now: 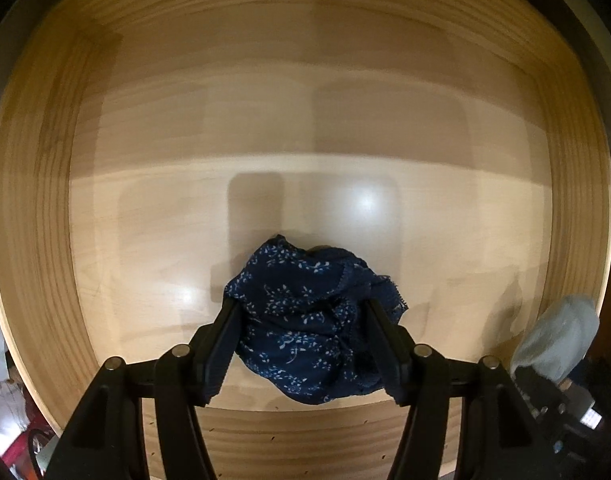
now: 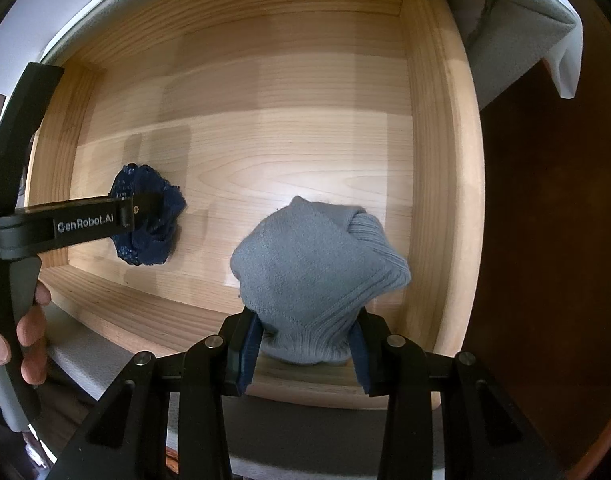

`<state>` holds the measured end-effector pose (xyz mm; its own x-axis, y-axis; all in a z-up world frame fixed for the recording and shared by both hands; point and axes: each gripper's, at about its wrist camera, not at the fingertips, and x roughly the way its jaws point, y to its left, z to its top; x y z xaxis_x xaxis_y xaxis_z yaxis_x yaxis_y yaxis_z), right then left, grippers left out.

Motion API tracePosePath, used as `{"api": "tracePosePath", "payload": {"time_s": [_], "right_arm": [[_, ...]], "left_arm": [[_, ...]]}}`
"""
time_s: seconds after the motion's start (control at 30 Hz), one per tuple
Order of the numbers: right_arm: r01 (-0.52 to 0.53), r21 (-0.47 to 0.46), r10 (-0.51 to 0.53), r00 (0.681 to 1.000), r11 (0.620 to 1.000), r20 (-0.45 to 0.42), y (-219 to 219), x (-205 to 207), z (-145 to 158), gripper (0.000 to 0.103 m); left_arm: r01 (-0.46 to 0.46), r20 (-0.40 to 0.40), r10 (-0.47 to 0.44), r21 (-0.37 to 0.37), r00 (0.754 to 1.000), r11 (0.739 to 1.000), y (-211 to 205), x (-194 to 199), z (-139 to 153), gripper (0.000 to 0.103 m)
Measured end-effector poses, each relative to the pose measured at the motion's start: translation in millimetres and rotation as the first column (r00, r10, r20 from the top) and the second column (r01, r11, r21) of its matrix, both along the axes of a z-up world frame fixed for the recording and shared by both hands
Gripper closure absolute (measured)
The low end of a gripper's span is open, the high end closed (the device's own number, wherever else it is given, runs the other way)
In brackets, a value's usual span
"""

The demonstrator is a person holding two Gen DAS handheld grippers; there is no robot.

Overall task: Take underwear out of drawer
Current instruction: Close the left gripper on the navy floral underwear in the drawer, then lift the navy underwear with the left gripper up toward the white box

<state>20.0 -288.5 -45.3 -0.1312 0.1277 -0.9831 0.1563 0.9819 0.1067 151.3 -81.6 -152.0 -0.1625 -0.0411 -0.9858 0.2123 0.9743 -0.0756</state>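
My left gripper (image 1: 301, 304) is shut on a bunched navy underwear with small white flowers and a lace edge (image 1: 305, 320), held over the floor of the open wooden drawer (image 1: 265, 128). In the right wrist view the same underwear (image 2: 149, 220) shows at the left, pinched in the left gripper (image 2: 145, 208). My right gripper (image 2: 305, 332) is shut on a rolled grey-blue knitted garment (image 2: 317, 268) over the drawer's front right part. That garment shows blurred at the right edge of the left wrist view (image 1: 557, 340).
The drawer has pale wooden walls; its right wall (image 2: 437, 160) and front rim (image 2: 145, 320) are close to my right gripper. A white cabinet top (image 2: 525, 32) overhangs the back right. A person's hand (image 2: 25, 340) grips the left tool.
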Motion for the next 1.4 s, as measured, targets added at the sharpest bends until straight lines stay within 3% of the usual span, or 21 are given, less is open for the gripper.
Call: {"api": "tracePosePath", "payload": {"time_s": [0.17,0.37,0.6,0.93,1.07,1.27,1.4], "right_arm": [[0.006,0.004,-0.006,1.000,1.000,-0.003,-0.1,-0.2,-1.0,0.067],[0.007,0.001,-0.007,1.000,1.000,-0.004,0.4,0.6,-1.3,0.067],[0.014,-0.003,-0.014,1.000,1.000,-0.004,0.2,0.9,-1.9,0.067],[0.007,-0.020,-0.008,1.000,1.000,-0.002,6.8,2.2,-2.8,0.067],[0.005,-0.024,-0.005,1.000,1.000,0.000,10.4,3.0,-3.2,0.067],[-0.002,-0.036,0.003,1.000,0.999,0.000,16.7,5.9,-4.9,0.067],[-0.005,-0.040,0.005,1.000,0.999,0.001,19.9,5.6,-5.8,0.067]], "left_arm": [[0.020,-0.022,-0.020,0.006,1.000,1.000,-0.2,-10.7,-0.6,0.043],[0.000,-0.069,0.001,0.008,0.998,1.000,3.6,-16.7,-2.0,0.062],[0.000,-0.029,0.001,0.007,1.000,1.000,22.0,-23.3,10.3,0.071],[-0.001,0.144,-0.001,0.018,0.990,1.000,44.1,-41.3,42.8,0.073],[0.009,0.262,-0.022,0.051,0.965,0.999,46.0,-52.4,66.5,0.073],[0.012,0.374,-0.029,0.047,0.927,0.999,49.5,-66.6,96.7,0.073],[0.015,0.443,-0.029,0.036,0.896,0.999,30.6,-77.0,109.8,0.073]]}}
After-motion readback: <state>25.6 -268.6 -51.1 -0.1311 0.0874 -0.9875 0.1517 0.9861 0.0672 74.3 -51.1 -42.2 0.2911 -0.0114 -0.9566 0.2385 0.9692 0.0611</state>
